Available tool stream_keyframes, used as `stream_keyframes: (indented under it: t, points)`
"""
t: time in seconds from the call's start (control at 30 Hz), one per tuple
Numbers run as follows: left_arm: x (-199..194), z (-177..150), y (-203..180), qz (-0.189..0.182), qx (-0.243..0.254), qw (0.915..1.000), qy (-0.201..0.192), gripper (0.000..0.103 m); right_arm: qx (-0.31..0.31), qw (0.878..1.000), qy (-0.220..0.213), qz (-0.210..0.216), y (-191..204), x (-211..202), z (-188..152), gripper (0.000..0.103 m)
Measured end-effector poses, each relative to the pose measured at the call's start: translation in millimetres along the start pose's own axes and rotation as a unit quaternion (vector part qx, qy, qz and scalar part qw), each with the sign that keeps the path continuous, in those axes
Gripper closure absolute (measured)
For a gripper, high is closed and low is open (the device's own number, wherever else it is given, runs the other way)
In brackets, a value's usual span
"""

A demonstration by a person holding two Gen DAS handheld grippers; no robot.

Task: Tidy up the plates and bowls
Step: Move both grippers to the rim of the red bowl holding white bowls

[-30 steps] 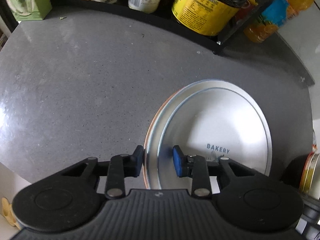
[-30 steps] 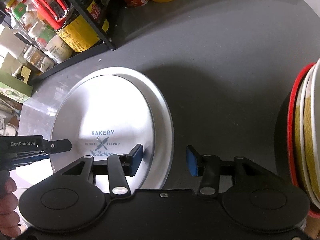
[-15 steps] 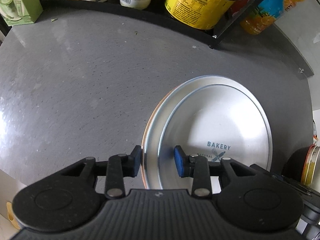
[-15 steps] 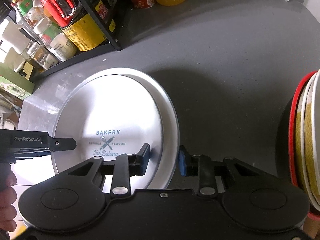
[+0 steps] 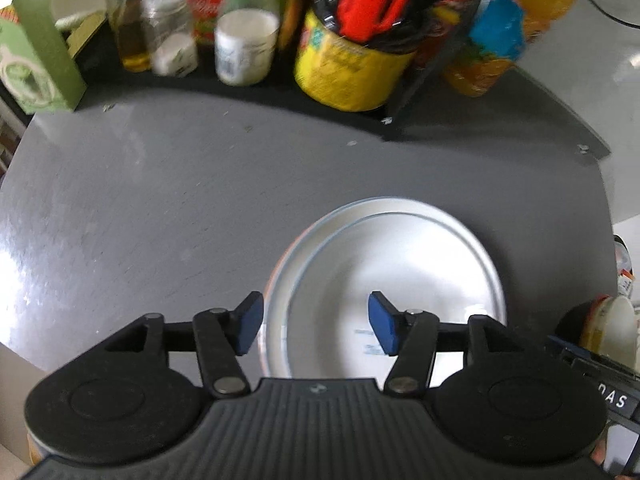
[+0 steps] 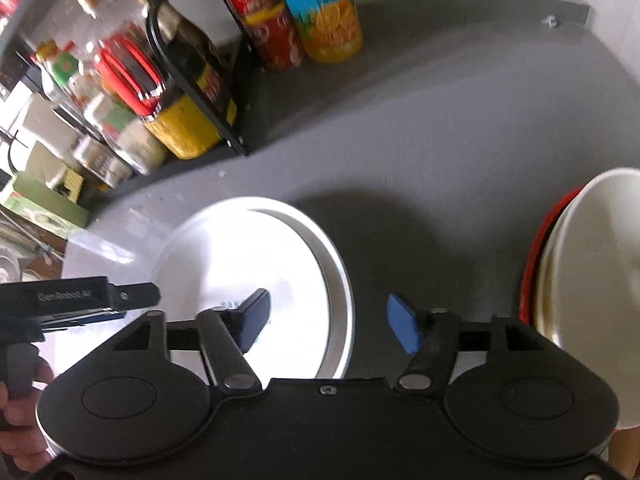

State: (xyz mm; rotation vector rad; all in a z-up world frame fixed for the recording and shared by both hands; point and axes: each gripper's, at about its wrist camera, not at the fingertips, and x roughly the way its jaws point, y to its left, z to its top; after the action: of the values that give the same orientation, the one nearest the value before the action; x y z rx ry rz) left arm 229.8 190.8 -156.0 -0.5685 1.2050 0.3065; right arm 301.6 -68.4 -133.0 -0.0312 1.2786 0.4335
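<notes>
A round silver-white plate (image 5: pixel 400 268) with blue print lies flat on the grey counter (image 5: pixel 160 208). My left gripper (image 5: pixel 316 328) is open, its left finger just outside the plate's left rim and its right finger over the plate's inside, holding nothing. In the right wrist view, the right gripper (image 6: pixel 330 324) is open astride the right rim of the plate (image 6: pixel 248 256), also holding nothing. A stack of bowls (image 6: pixel 592 280), white on top with a red rim below, stands at the right. The bowls (image 5: pixel 612 332) also show at the left wrist view's right edge.
A black rack (image 5: pixel 420 88) at the back holds a yellow can (image 5: pixel 344 72), jars and bottles. An orange juice bottle (image 6: pixel 320 12) and a red can (image 6: pixel 264 20) stand beside it. A green box (image 5: pixel 36 64) is at the back left. A hand (image 6: pixel 16 420) grips the left tool.
Both grippers were closed on opposite rims of the plate half a second ago; both have now opened and let go. Both cameras have pulled back and tilted up, so more of the rack shows.
</notes>
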Motion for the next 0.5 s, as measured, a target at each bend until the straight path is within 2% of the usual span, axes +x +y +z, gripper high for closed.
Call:
stream_keyframes:
  t: [0.1,0.17,0.23,0.3,0.37,0.5]
  points:
    - [-11.6,2.0,-14.5,-0.004,0.011,0.9999,-0.012,0.040,-0.006,1.000,-0.020,-0.002,-2.5,-16.0,4.3,0.027]
    - [-19.7,2.8,-25.3,-0.010,0.021,0.9995,-0.020,0.036,-0.004,1.000,-0.031,0.003,-6.6,-26.2,7.0,0.017]
    - [-27.2,2.6,-36.2,-0.012,0.032,0.9991,-0.026,0.029,-0.002,0.999,-0.041,0.007,-11.4,-36.8,8.4,0.012]
    - [-33.7,1.6,-48.2,-0.015,0.039,0.9985,-0.034,0.025,-0.003,0.999,-0.049,0.009,-16.5,-47.4,9.1,0.010]
    - [-40.5,0.3,-58.2,-0.019,0.044,0.9980,-0.041,0.023,-0.004,0.998,-0.055,0.005,-20.1,-55.7,8.9,0.004]
    - [-49.6,-6.2,-80.2,-0.029,0.063,0.9964,-0.048,0.016,-0.008,0.998,-0.068,-0.010,-28.6,-73.2,5.2,0.002]
